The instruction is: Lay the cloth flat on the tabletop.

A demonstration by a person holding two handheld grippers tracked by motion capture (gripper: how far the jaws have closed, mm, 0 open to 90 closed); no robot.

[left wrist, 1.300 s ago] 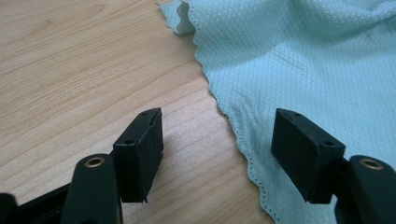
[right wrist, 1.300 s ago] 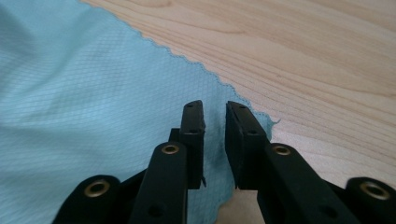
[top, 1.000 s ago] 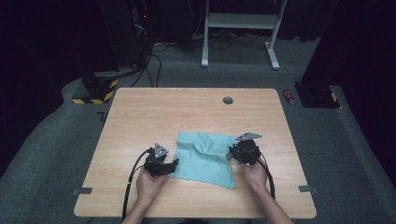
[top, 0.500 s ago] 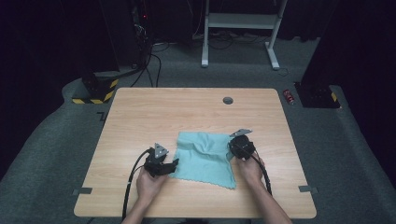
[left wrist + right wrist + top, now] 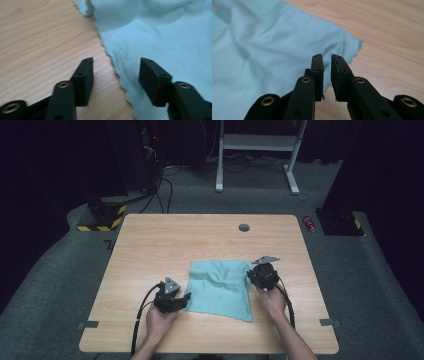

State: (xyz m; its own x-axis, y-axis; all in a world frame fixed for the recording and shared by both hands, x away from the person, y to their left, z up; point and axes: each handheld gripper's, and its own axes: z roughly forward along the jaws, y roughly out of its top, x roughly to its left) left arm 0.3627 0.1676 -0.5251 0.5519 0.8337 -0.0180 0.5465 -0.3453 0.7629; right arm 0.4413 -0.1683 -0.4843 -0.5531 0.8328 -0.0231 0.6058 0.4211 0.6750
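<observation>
A light teal cloth (image 5: pixel 222 287) lies rumpled on the wooden table (image 5: pixel 175 240). My left gripper (image 5: pixel 186 298) lies low at the cloth's left edge. In the left gripper view its jaws (image 5: pixel 116 72) straddle the wavy edge of the cloth (image 5: pixel 162 32) and have just been closing, with the pads still apart from it. My right gripper (image 5: pixel 250 277) sits at the cloth's right edge. In the right gripper view its jaws (image 5: pixel 327 62) stand a narrow slit apart over the cloth (image 5: pixel 262 50) near its corner. They have just been opening, and nothing is pinched between them.
A round dark grommet (image 5: pixel 244 227) sits near the table's far edge. On the floor beyond are a red can (image 5: pixel 310 223), a black-and-yellow striped base (image 5: pixel 102 215) and a white metal frame (image 5: pixel 255 142). Bare wood lies left of and beyond the cloth.
The right gripper nudged left onto the cloth's right edge, then eased back slightly. The left hand stayed where it was.
</observation>
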